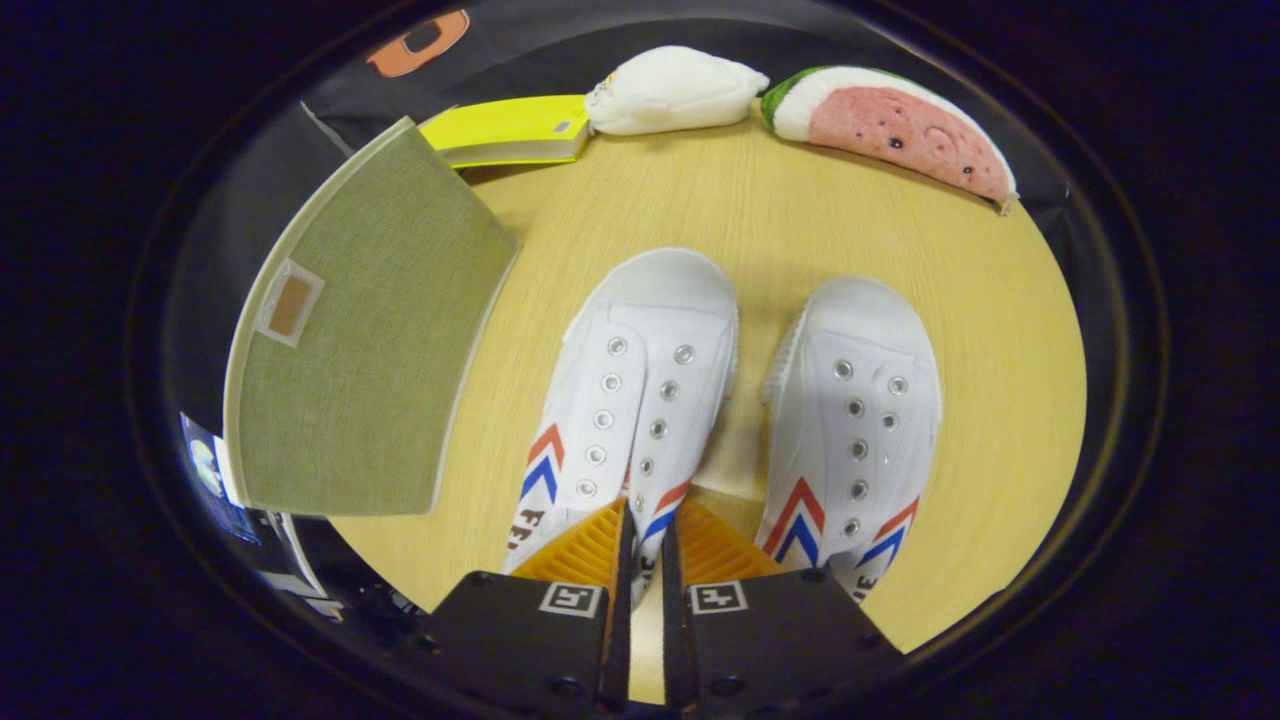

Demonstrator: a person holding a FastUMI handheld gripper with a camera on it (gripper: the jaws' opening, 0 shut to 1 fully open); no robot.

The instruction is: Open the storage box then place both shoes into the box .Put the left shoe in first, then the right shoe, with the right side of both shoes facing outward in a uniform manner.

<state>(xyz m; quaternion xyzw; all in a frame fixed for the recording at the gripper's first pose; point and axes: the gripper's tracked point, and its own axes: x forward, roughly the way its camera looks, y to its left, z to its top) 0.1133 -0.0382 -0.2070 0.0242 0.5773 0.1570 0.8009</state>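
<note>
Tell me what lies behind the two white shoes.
Beyond the shoes lie bare table, a white plush, a watermelon plush and a yellow book. The gripper covers their heels.

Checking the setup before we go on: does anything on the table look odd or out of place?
Both white shoes have empty eyelets, no laces. A watermelon-slice plush and a white plush lie beyond them, beside a yellow book. The gripper has its jaws nearly closed around the left-hand shoe's side wall. Nothing is spilled.

White shoes (740,420), red-blue chevrons; olive storage box (360,330); yellow book (505,130).
</note>
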